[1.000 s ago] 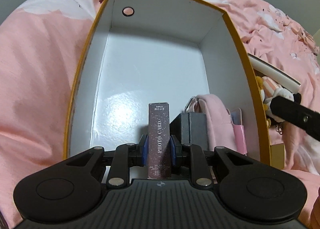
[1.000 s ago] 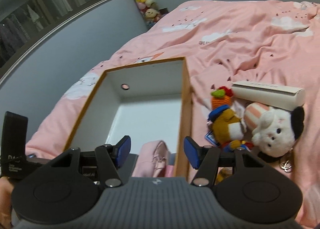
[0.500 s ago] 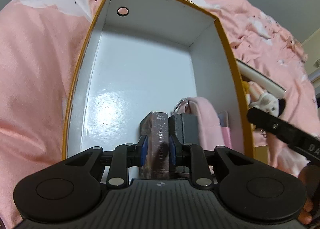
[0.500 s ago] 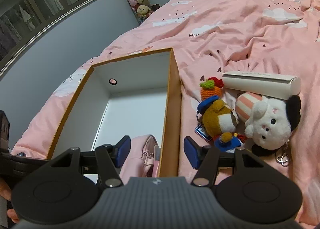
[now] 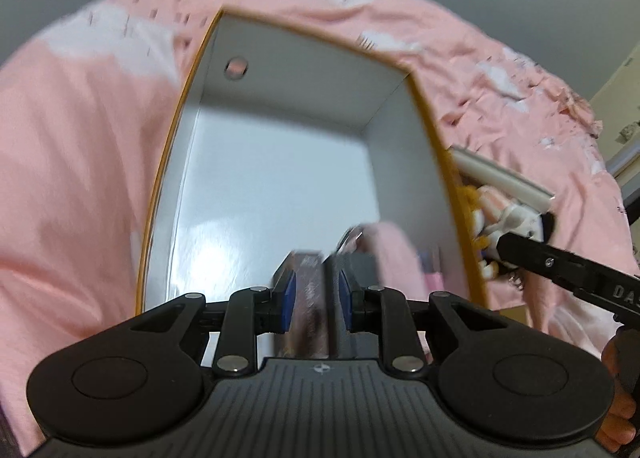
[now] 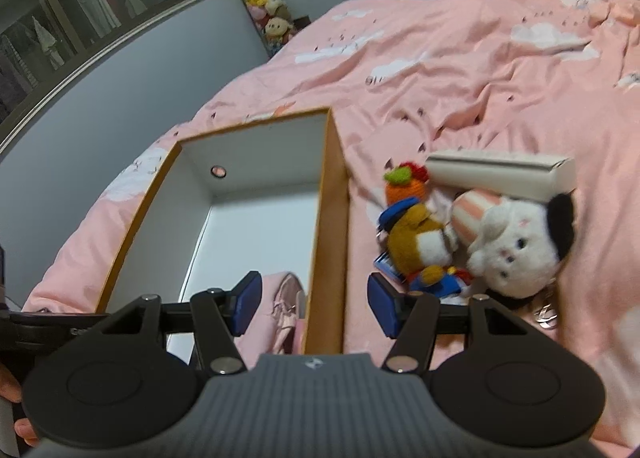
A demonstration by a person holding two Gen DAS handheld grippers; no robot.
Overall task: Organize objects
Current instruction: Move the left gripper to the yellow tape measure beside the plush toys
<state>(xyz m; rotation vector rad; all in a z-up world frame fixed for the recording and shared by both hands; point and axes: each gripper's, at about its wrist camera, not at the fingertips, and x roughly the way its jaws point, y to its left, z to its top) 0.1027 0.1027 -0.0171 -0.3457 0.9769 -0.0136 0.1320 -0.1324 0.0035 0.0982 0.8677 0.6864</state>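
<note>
Pink bed (image 6: 460, 69) under box (image 6: 334, 217), plushies (image 6: 516, 250)

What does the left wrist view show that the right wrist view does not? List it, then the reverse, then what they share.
Only the left wrist view: the left gripper shut on the photo card box, beside a dark grey box.

Only the right wrist view: the open right gripper, the window, the crochet carrot.

Both: the storage box, pink pouch, white plush, long white box, pink bedding.

One open box (image 6: 334, 217) sits on one pink bedspread (image 6: 460, 69). Inside it lie one photo-card pack (image 5: 306, 298), one dark case (image 5: 362, 266) and one pink pouch (image 6: 286, 306). Beside the box are three plush toys (image 6: 516, 246) and one long white carton (image 6: 500, 173).
</note>
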